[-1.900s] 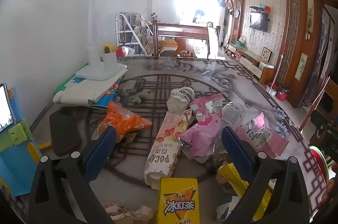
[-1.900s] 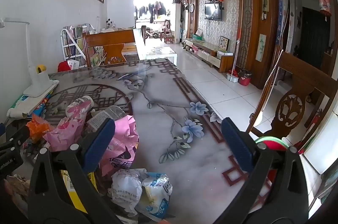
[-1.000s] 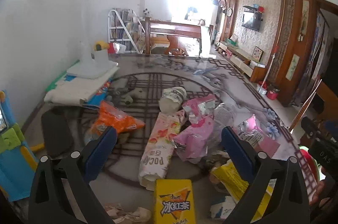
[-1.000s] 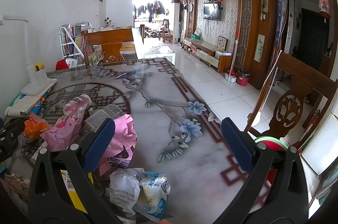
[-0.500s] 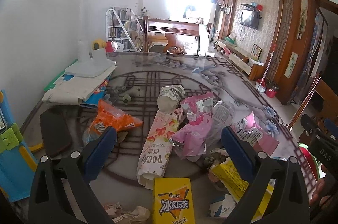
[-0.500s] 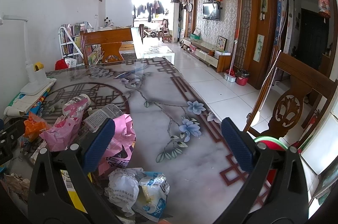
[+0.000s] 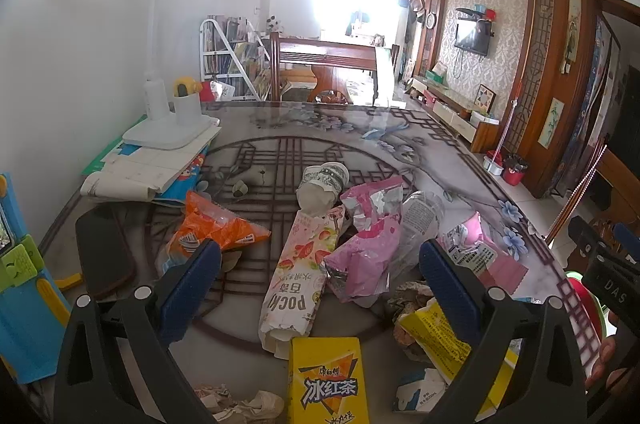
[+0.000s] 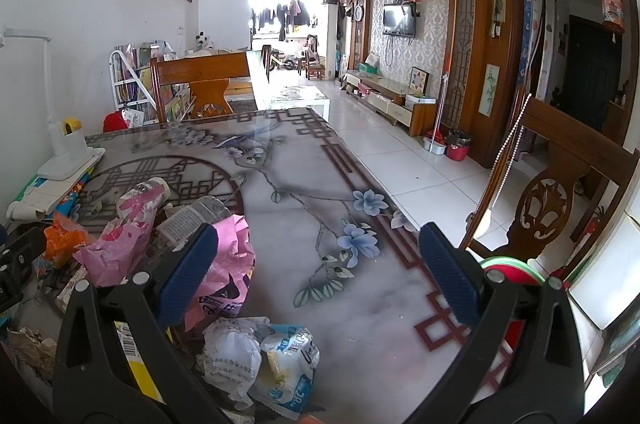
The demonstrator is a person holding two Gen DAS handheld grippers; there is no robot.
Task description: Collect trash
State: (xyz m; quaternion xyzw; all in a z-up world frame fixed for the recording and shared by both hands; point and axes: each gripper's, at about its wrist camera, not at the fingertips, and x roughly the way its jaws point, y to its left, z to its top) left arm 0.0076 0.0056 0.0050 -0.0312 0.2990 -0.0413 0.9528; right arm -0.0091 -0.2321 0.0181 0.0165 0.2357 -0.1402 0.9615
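Trash is heaped on a patterned marble table (image 7: 304, 148). In the left wrist view, my left gripper (image 7: 320, 288) hangs open above a pink-and-white Pocky box (image 7: 298, 272), a yellow iced tea carton (image 7: 328, 382), a pink wrapper (image 7: 368, 244), an orange snack bag (image 7: 212, 224) and a paper cup (image 7: 322, 184). In the right wrist view, my right gripper (image 8: 318, 280) is open over bare table (image 8: 312, 184), with a crumpled white and blue wrapper (image 8: 260, 356) and a pink bag (image 8: 228, 268) beside its left finger. Neither gripper holds anything.
A white desk lamp (image 7: 160, 104) stands on papers at the table's left. A blue toy (image 7: 20, 288) and a dark pad (image 7: 104, 256) lie at the near left. A red-and-green bin (image 8: 512, 270) and a wooden chair (image 8: 552, 200) stand off the right edge.
The left wrist view has shifted slightly and the trash sits a little lower and closer than before. The right gripper has barely moved. Both stay open.
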